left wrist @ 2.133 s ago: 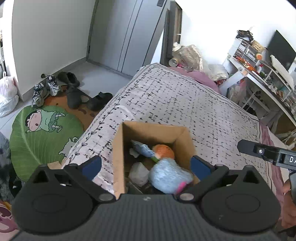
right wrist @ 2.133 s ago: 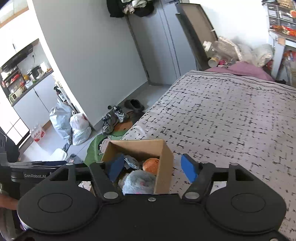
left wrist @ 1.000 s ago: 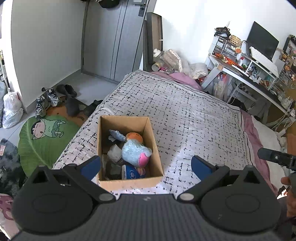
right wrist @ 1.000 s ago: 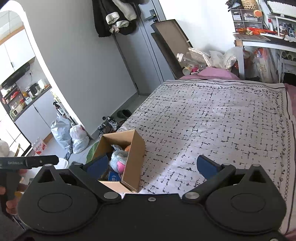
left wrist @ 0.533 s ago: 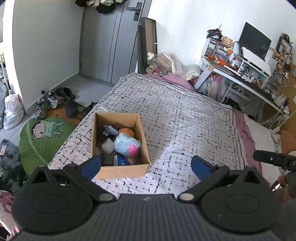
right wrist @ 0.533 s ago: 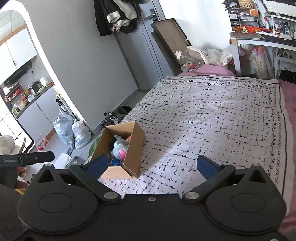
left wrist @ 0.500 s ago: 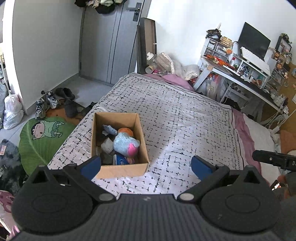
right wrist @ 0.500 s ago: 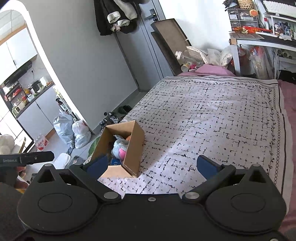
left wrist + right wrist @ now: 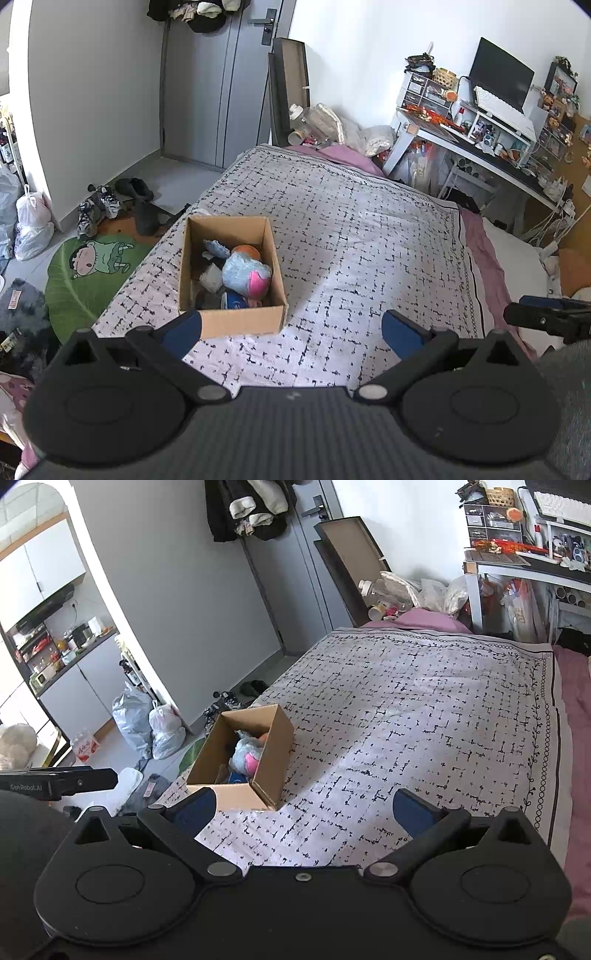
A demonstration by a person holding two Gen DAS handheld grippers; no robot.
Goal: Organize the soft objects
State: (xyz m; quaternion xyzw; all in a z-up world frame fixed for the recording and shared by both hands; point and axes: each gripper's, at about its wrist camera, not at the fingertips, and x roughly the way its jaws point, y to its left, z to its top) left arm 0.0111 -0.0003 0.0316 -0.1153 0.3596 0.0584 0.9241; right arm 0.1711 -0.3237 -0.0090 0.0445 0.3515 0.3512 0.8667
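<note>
An open cardboard box (image 9: 236, 321) stands on the bed's near left part, also in the right wrist view (image 9: 275, 771). Inside lie a light blue and pink plush toy (image 9: 245, 276), an orange soft ball (image 9: 246, 252), a blue-grey plush (image 9: 215, 248) and other soft items; the plush also shows in the right wrist view (image 9: 245, 756). My left gripper (image 9: 291, 330) is open and empty, held above the bed in front of the box. My right gripper (image 9: 302, 810) is open and empty, to the right of the box.
The bed has a white black-patterned cover (image 9: 362, 236). A green cartoon rug (image 9: 92, 269), shoes (image 9: 99, 206) and plastic bags (image 9: 155, 727) lie on the floor at left. A cluttered desk with a monitor (image 9: 502, 79) stands at right. A door (image 9: 218, 81) is at the back.
Both grippers have drawn back and up from the box, which now looks smaller and farther. Both stay open and empty. The box and its contents have not moved.
</note>
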